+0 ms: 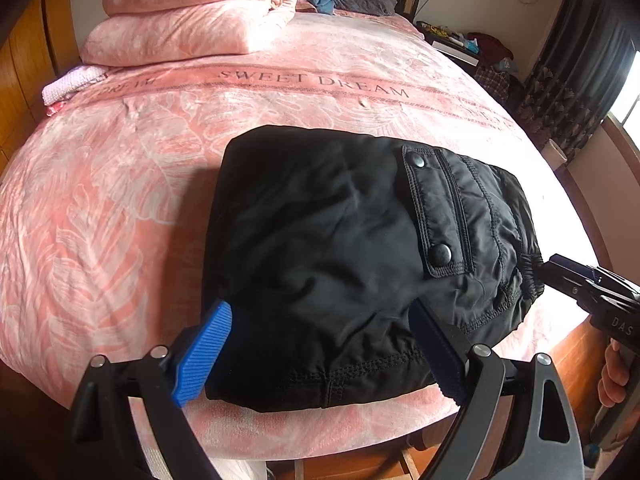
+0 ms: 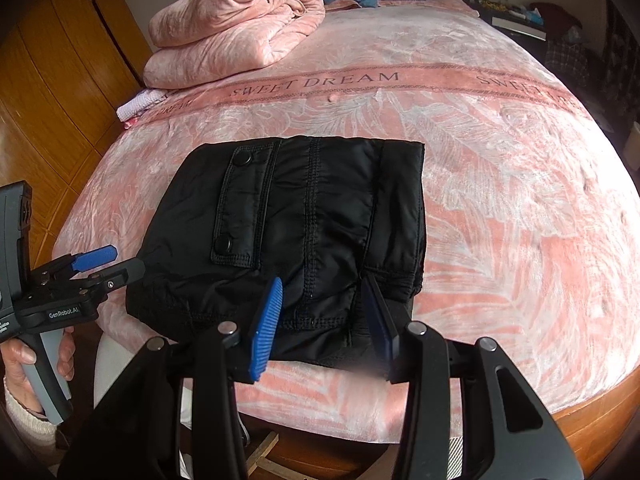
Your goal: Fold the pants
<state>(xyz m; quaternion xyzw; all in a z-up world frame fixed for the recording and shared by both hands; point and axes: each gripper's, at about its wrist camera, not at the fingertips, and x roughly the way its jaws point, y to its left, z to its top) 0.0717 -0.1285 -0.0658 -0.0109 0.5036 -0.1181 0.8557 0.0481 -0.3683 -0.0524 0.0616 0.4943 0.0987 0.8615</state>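
Note:
The black pants [image 1: 340,220] lie folded into a compact rectangle near the front edge of the pink bed [image 1: 120,200], flap pocket with two snaps facing up. My left gripper [image 1: 320,312] hovers over the bundle's near hem, blue pads wide apart and pressing nothing. In the right wrist view the pants [image 2: 300,208] fill the centre. My right gripper [image 2: 322,280] stands open over their near edge, close to the elastic waistband, with no cloth pinched. The left gripper [image 2: 128,259] shows at the pants' left corner, also open.
A folded pink quilt [image 1: 192,12] is stacked at the far left of the bed, with pillows and clothes behind it. Wooden wardrobe doors [image 2: 48,80] stand on the left. A nightstand [image 1: 456,40] and dark curtains are on the right. A person's hand [image 2: 24,356] holds the left grip.

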